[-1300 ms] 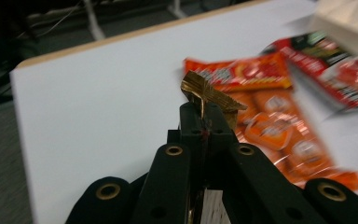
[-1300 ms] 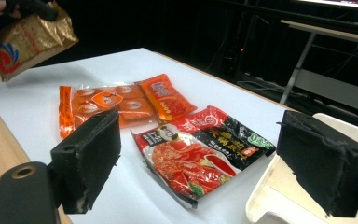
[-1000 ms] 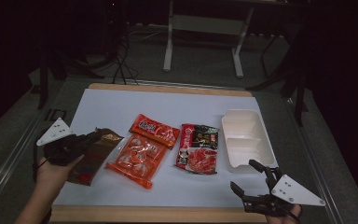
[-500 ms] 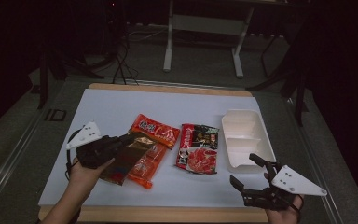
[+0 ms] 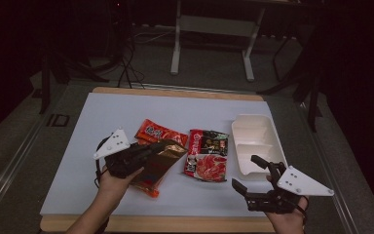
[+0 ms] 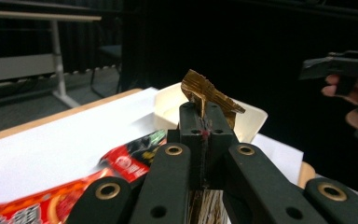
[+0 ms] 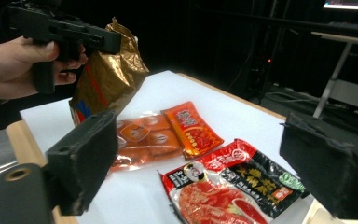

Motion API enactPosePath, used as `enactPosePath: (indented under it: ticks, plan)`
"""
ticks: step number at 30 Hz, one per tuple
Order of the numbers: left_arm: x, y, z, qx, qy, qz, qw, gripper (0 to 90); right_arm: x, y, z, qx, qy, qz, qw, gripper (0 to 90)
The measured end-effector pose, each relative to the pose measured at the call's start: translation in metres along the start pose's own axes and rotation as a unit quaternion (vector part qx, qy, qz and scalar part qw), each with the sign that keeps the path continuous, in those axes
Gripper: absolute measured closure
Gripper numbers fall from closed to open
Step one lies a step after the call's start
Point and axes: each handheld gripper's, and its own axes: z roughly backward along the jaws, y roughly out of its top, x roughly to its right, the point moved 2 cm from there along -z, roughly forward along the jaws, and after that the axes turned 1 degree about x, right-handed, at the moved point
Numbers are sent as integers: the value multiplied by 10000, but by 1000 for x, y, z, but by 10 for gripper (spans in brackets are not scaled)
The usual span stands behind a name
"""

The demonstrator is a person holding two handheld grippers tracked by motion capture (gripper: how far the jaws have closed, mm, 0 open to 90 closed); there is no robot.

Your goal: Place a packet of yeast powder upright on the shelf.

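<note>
The left claw (image 5: 148, 148), clamped tight on the top edge of the crinkled gold foil packet (image 5: 160, 158) lifted above the white tabletop (image 5: 102, 117), should carry it level toward the white plastic tray (image 5: 255, 141), while the right claw (image 5: 253, 180) hangs wide open, empty.

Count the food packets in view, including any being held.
4. A gold packet hangs clamped in the left gripper; an orange packet, a small red packet and a red-and-black packet lie on the table. Another could hide under the gold one.
</note>
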Motion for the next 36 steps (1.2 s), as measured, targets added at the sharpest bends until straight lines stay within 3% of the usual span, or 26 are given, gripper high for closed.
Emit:
enactPosePath:
  ticks: [4,6,8,9,12,18,20,21,24,25,27,33,36]
  plan:
    - [6,-1,-7,177,-78,144,9997,900,-1,3,-4,65,88,-67,9999,136]
    - [8,-2,-11,260,-221,204,9992,900,-1,6,-7,101,135,-105,9998,141]
    - [9,-3,-13,284,-238,187,9991,900,-1,7,-9,103,152,-107,9998,141]
    - [11,-5,-17,351,-428,169,9983,900,-2,8,-13,98,199,-107,9997,148]
    - [16,-7,-22,397,-545,101,9977,900,-2,9,-16,98,221,-121,9996,157]
    - [22,-9,-33,660,-878,475,9928,900,-2,10,-27,39,357,-154,9992,208]
    - [23,-9,-34,689,-878,488,9926,900,-2,10,-27,39,357,-154,9992,208]
    - [26,-10,-38,763,-974,520,9910,900,-2,10,-28,23,369,-160,9992,217]
    - [31,-11,-42,842,-1056,548,9893,900,-2,10,-32,8,431,-215,9988,247]
    - [33,-12,-43,872,-1046,515,9893,900,-2,11,-33,-11,458,-244,9987,285]
    - [35,-14,-46,992,-1179,564,9864,899,-2,11,-34,11,521,-267,9983,331]
    - [42,-15,-54,1062,-1245,558,9849,900,-3,11,-39,-12,744,-348,9966,349]
    - [45,-15,-59,1064,-1304,536,9843,900,-7,12,-42,-51,899,-316,9954,414]
